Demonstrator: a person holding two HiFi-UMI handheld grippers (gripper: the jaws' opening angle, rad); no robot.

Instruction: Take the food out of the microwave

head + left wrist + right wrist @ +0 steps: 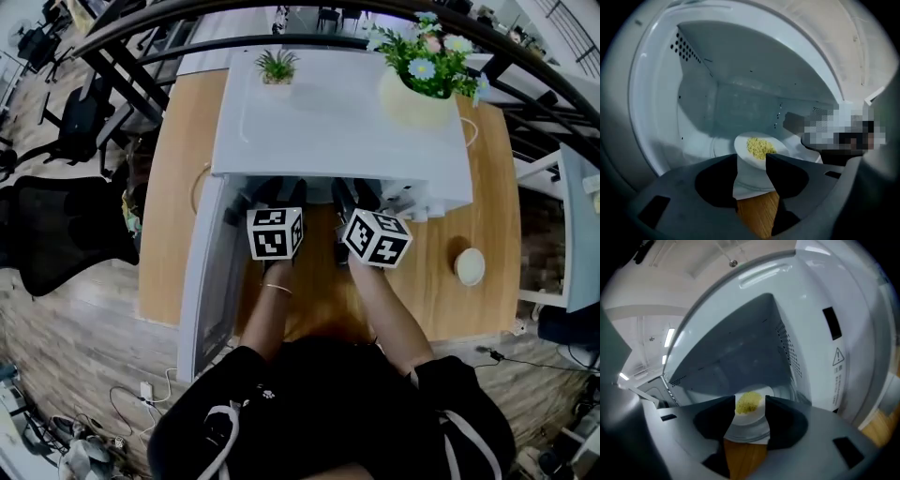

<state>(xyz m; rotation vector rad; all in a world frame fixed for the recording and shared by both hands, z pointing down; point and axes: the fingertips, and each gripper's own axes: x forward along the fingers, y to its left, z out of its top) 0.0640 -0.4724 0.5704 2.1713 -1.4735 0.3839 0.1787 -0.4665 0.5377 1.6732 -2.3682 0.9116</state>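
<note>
The food (759,147), a yellow crumbly heap, lies on a white plate (742,151) on the floor of the microwave (337,131) cavity, toward the front opening. I have my left gripper (752,161) aimed straight at it. Its jaws stand well apart, and the plate shows in the gap at 12 o'clock, just past the tips. The pads press on nothing, and I can't tell whether the right-hand tip brushes the plate's rim. My right gripper (750,404) is likewise released, with its jaws spread. The food sits at 12 o'clock in its gap and nothing is clamped between the pads. Below both pairs of jaws, at 6 o'clock, I see the wooden table (178,187).

From the head view the two grippers sit side by side at the mouth of the oven. The door (208,281) is swung open at 9 o'clock of them. On the microwave's top a flower pot (417,98) stands at 1 o'clock and a small plant (277,67) at 11 o'clock. A round white object (470,266) rests on the table at 3 o'clock of the right gripper.
</note>
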